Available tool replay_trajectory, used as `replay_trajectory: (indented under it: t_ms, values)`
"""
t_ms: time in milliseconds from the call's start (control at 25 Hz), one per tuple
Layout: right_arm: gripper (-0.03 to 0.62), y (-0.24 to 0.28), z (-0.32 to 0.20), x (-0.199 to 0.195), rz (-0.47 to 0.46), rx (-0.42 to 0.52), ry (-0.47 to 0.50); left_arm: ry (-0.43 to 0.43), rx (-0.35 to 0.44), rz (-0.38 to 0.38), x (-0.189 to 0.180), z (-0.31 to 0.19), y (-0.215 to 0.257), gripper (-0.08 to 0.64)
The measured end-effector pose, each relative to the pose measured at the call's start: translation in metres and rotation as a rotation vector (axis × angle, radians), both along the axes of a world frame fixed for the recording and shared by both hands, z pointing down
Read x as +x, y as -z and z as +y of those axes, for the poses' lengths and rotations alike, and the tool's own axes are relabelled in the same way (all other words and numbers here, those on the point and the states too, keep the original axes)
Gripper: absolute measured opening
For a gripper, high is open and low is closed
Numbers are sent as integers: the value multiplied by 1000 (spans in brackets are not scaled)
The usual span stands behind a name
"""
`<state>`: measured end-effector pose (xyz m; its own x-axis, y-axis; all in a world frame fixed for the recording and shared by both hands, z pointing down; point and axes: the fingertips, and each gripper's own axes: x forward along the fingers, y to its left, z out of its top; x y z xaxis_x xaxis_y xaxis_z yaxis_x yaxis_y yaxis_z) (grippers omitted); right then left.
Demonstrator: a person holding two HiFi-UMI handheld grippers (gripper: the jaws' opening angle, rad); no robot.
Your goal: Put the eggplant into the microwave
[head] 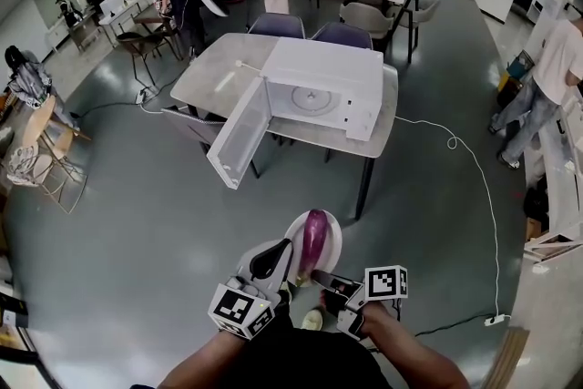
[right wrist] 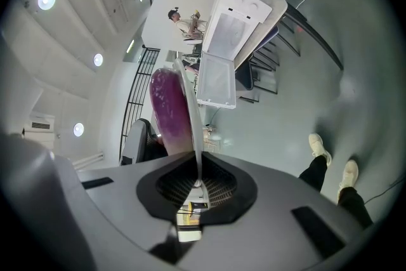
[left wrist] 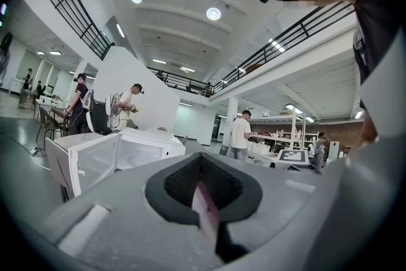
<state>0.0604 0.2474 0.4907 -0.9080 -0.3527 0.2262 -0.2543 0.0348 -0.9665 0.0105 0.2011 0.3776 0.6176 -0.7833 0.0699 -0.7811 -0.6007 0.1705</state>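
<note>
A plate (head: 333,237) bearing the eggplant (head: 315,237) is clamped at its rim by the left gripper (head: 283,252) and the right gripper (head: 318,277). The glossy, rounded eggplant is judged liable to roll.

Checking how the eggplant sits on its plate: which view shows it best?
The head view: from above, nearly all of the eggplant shows, lying on the white plate. The right gripper view catches part of it, behind the plate's edge. The left gripper view shows only the plate's edge, no eggplant.
</note>
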Motion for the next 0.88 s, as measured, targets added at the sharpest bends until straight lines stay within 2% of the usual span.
replay_trajectory:
  t_ms: [240,520,880]
  values:
    - [23,-5,-43,-11,18,-4,-24,-32,8,12,-8,-43,-3,9]
    - [23,-9,-120,-34,49,-14,-45,-66,8,25,-29,-120,-9,9]
    - [23,-13,-223,-57,82,-27,-143,-164,5,33,-49,-208,-7,9]
